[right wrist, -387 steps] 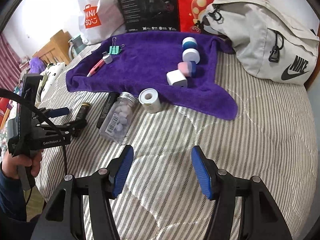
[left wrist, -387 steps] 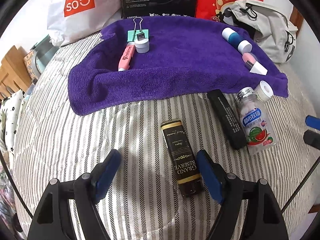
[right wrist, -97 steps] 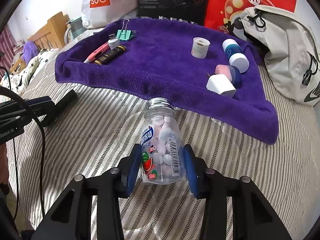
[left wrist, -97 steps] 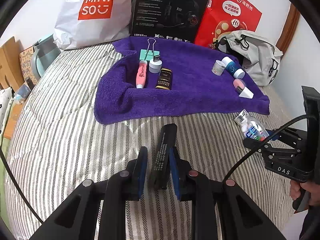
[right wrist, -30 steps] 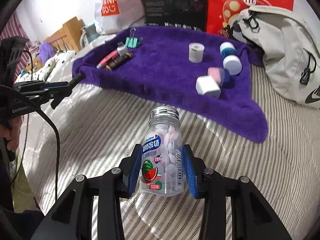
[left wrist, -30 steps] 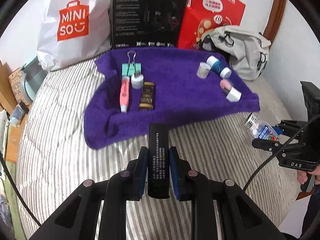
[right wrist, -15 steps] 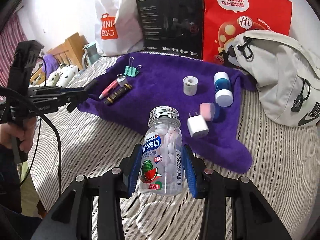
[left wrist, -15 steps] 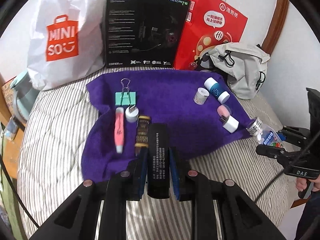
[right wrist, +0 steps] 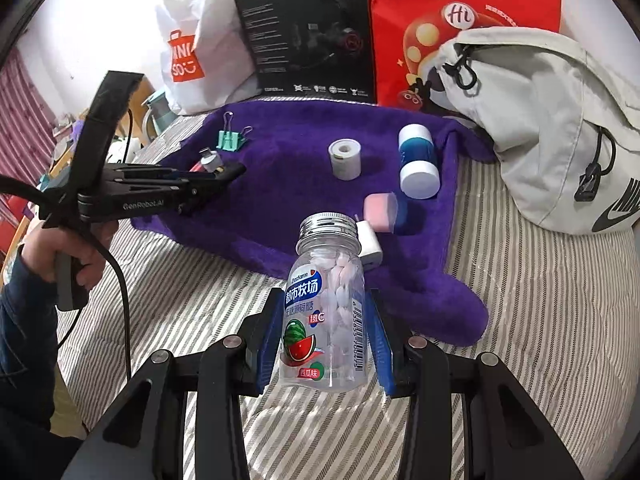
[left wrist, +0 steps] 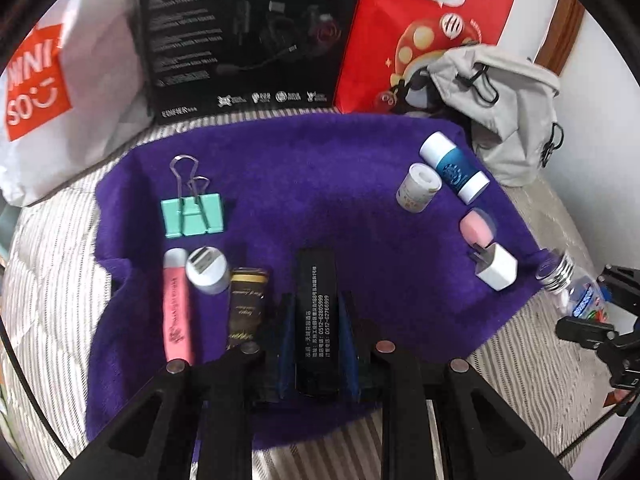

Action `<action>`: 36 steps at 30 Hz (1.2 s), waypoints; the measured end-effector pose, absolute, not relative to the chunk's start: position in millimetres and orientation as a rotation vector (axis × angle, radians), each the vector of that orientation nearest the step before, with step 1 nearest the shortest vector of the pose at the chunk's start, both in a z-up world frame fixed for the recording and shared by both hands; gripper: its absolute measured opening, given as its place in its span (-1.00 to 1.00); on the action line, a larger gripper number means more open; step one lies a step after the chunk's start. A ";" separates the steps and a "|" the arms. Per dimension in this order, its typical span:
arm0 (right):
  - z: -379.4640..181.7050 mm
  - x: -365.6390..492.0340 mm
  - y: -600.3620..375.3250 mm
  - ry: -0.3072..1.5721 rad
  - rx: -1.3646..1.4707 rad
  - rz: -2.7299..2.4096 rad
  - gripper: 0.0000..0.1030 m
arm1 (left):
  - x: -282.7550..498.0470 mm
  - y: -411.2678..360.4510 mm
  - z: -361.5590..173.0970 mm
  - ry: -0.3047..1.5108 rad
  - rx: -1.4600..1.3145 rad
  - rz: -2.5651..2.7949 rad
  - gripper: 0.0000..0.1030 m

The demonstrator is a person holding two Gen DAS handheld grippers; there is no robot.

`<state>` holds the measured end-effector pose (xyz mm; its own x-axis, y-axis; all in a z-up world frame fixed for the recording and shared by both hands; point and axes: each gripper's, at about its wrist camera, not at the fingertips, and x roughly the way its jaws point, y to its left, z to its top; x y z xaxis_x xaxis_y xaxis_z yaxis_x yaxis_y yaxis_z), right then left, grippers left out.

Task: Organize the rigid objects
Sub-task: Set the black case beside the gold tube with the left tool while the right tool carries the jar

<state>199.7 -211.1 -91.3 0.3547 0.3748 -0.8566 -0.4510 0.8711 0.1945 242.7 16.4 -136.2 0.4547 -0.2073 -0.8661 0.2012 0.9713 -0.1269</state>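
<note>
My left gripper [left wrist: 316,320] is shut on a long black box [left wrist: 316,300] with white print, held low over the purple towel [left wrist: 320,184]. Just left of it on the towel lie a dark gold-lettered tube [left wrist: 245,304], a white adapter [left wrist: 207,269], a pink pen-like stick [left wrist: 176,304] and a green binder clip [left wrist: 192,214]. My right gripper [right wrist: 326,330] is shut on a clear candy bottle [right wrist: 326,308] with a silver cap, held above the striped bed near the towel's front right edge [right wrist: 440,300]. The bottle [left wrist: 576,292] also shows in the left wrist view.
On the towel's right side lie a tape roll [right wrist: 344,158], a blue-and-white container [right wrist: 416,160], a pink-and-blue item [right wrist: 384,208] and a white plug [left wrist: 496,266]. A grey backpack [right wrist: 552,120], red bag [right wrist: 460,8], black box [right wrist: 308,28] and white bag [right wrist: 200,40] line the back.
The left gripper has carried the black box forward and down over the towel, beside the dark tube. The right gripper has brought the candy bottle closer to the towel's front edge.
</note>
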 end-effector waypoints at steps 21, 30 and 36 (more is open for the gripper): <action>-98.0 236.6 -191.7 1.077 -0.062 0.541 -0.22 | 239.4 13.1 -146.5 1.077 0.048 -0.269 -0.45; -90.8 242.4 -190.4 1.065 -0.095 0.528 -0.22 | 220.6 17.5 -128.8 1.076 0.094 -0.217 -0.11; -92.7 253.5 -174.0 1.066 -0.122 0.545 -0.21 | 186.3 34.0 -88.5 0.974 0.107 -0.149 0.38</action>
<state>253.5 -174.0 -92.7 0.3654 0.3648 -0.8564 -0.4803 0.8619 0.1623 186.3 34.0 -88.5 0.5526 -0.0781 -0.8298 0.1742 0.9844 0.0233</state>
